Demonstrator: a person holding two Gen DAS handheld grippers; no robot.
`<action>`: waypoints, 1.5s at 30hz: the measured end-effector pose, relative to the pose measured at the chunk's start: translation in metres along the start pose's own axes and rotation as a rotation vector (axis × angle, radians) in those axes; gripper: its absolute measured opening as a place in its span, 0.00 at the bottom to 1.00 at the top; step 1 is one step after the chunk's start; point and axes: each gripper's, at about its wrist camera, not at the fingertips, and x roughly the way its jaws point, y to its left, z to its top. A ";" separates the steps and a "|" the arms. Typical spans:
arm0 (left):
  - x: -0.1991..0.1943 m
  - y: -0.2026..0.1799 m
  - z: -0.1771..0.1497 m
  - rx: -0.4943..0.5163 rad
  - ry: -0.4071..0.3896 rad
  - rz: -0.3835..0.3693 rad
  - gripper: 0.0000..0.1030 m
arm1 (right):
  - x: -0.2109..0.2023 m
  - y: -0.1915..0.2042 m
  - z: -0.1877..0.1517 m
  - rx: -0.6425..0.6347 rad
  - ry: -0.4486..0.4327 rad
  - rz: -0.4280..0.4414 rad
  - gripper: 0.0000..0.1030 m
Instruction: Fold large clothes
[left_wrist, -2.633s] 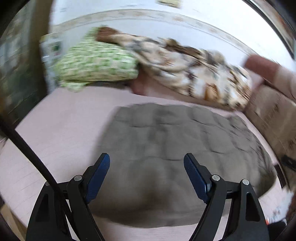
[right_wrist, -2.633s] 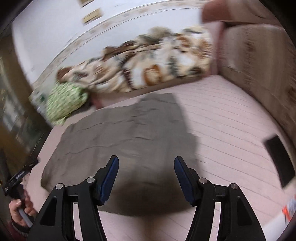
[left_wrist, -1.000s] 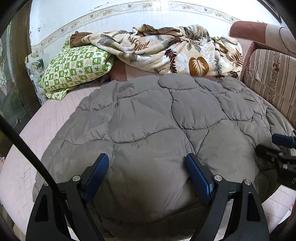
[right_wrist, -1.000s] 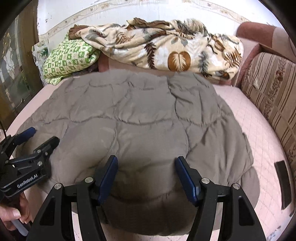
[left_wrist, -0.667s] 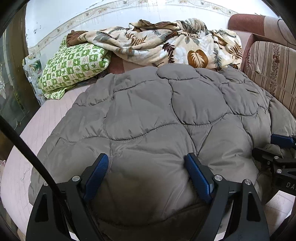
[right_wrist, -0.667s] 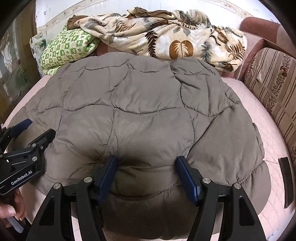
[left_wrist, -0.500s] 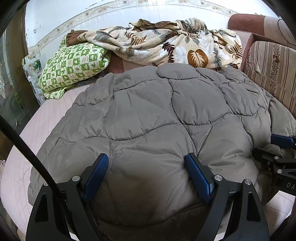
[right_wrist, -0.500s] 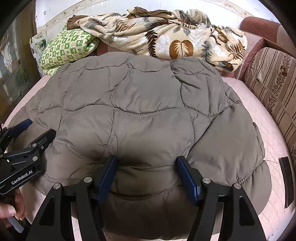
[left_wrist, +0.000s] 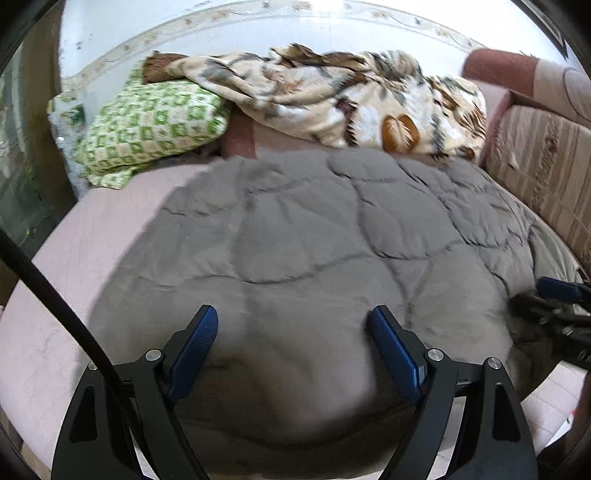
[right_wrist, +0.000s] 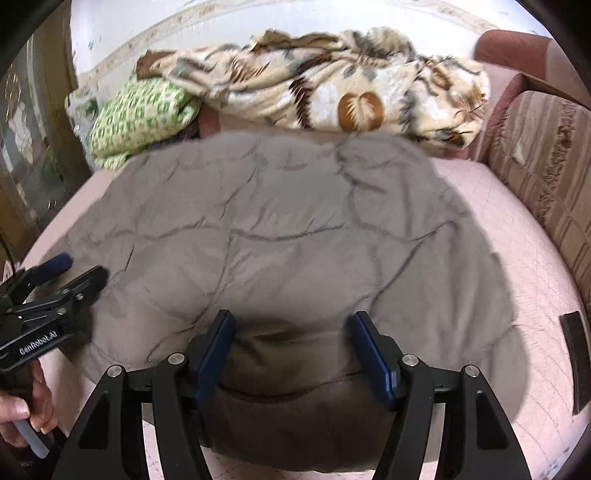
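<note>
Your left gripper (left_wrist: 291, 336) stands wide open over the near edge of the grey quilted jacket (left_wrist: 314, 236), its blue pads (left_wrist: 194, 341) spread apart with padded cloth bulging up between them but nothing pinched. Your right gripper (right_wrist: 291, 341) is likewise spread wide, its pads (right_wrist: 371, 354) flanking a darker, thicker band of the garment's hem (right_wrist: 288, 373), which rises between them; whether the pads press the cloth cannot be told. Each gripper shows at the edge of the other's view, and your left hand (right_wrist: 26, 413) grips its handle. The jacket lies spread flat on the pink bed (right_wrist: 517, 236), its stitched panels running toward the far end, near edge puffed and rounded. Compared with half a second ago, both views have pulled back and risen slightly: more pink bedding now shows to the garment's left, and the picture is blurred with motion. Beyond the jacket, a leaf-print blanket (left_wrist: 354, 99) is heaped against the wall beside a green checked pillow (left_wrist: 155, 129), and a striped sofa cushion (right_wrist: 543, 155) lines the right side.
</note>
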 end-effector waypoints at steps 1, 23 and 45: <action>-0.002 0.007 0.000 -0.016 -0.004 0.010 0.82 | -0.004 -0.004 0.001 0.004 -0.010 -0.008 0.68; -0.018 0.054 -0.020 -0.146 -0.016 0.042 0.85 | -0.016 -0.050 -0.020 0.143 -0.022 -0.090 0.63; -0.098 0.004 -0.043 -0.017 0.030 0.151 0.94 | -0.113 0.044 -0.074 -0.097 -0.342 -0.102 0.80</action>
